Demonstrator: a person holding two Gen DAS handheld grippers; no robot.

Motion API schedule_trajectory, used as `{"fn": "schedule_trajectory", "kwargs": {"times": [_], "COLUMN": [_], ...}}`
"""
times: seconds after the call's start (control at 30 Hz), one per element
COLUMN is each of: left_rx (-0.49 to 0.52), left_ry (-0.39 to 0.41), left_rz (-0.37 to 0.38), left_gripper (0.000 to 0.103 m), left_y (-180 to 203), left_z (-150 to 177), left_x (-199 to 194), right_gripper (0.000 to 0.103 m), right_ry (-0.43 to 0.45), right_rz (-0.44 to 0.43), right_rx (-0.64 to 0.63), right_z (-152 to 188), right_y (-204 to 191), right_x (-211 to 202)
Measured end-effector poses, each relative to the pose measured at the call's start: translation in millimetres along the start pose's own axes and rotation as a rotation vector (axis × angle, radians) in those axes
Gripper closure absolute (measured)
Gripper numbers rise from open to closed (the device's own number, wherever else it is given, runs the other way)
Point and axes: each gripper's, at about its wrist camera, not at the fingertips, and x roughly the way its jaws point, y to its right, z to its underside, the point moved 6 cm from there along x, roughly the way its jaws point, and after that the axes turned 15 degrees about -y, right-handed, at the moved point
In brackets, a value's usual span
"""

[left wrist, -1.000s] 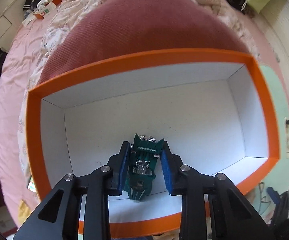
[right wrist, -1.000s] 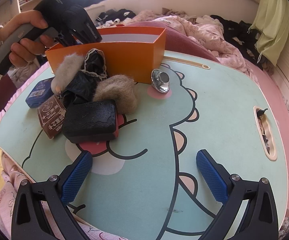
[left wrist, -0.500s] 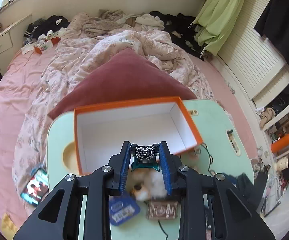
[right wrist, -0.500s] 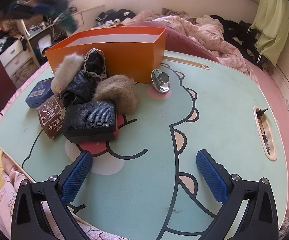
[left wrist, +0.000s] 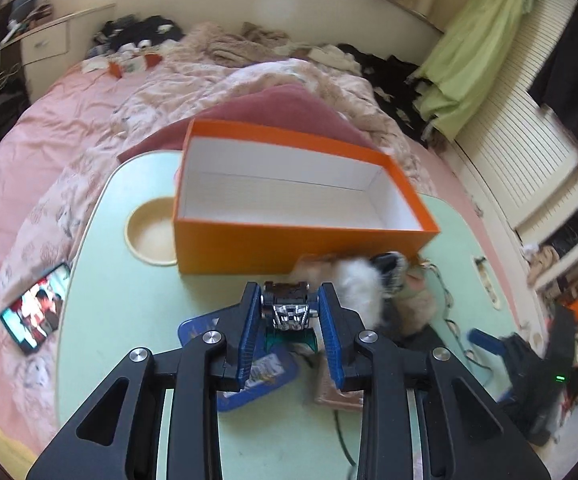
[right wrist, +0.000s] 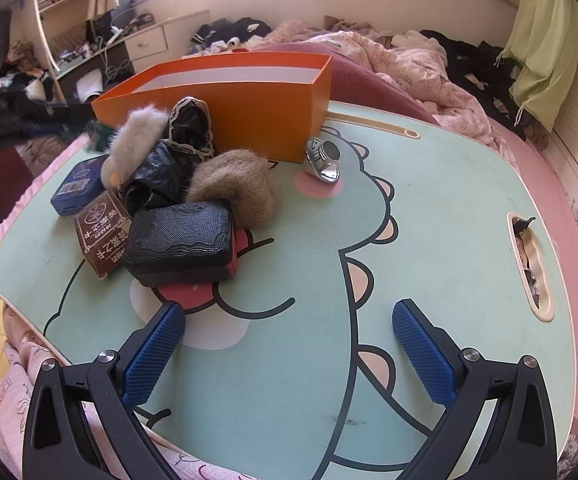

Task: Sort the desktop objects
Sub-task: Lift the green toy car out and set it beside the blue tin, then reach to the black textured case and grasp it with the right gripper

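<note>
My left gripper is shut on a small green circuit board with metal parts, held above the blue tin, in front of the orange box. The box is empty and white inside. My right gripper is open and empty, low over the mint desk. A pile lies before the box: a black case, a brown packet, a blue tin, tan fluff, grey fluff, a black bag. A silver speaker lies by the box corner.
The desk sits on a bed with pink bedding and a maroon cushion. A round cup recess is left of the box. A phone lies off the desk's left edge. A slot handle is at the desk's right.
My left gripper has lifted out of the orange box with the circuit board still held, and pulled back over the desk above the blue tin. The right gripper has not moved.
</note>
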Motion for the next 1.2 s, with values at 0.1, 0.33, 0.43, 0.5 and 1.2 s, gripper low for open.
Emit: {"fn": "schedule_trajectory", "kwargs": {"times": [0.1, 0.33, 0.43, 0.5, 1.2], "left_rx": [-0.072, 0.007, 0.032, 0.043, 0.109], "left_ry": [0.067, 0.284, 0.264, 0.245, 0.338], "left_rz": [0.006, -0.140, -0.211, -0.233, -0.300], "left_gripper": [0.065, 0.023, 0.023, 0.023, 0.000], "left_y": [-8.0, 11.1, 14.3, 13.5, 3.4], "left_z": [6.5, 47.4, 71.9, 86.7, 120.9], "left_x": [0.5, -33.7, -29.6, -23.5, 22.3], "right_gripper": [0.000, 0.000, 0.000, 0.000, 0.000], "right_ry": [0.000, 0.000, 0.000, 0.000, -0.002], "right_rz": [0.000, 0.000, 0.000, 0.000, 0.003], "right_rx": [0.000, 0.000, 0.000, 0.000, 0.002], "right_z": [0.0, 0.1, -0.2, -0.2, 1.0], "right_y": [0.0, 0.4, 0.4, 0.5, 3.2], "right_x": [0.0, 0.1, 0.0, 0.0, 0.2]}}
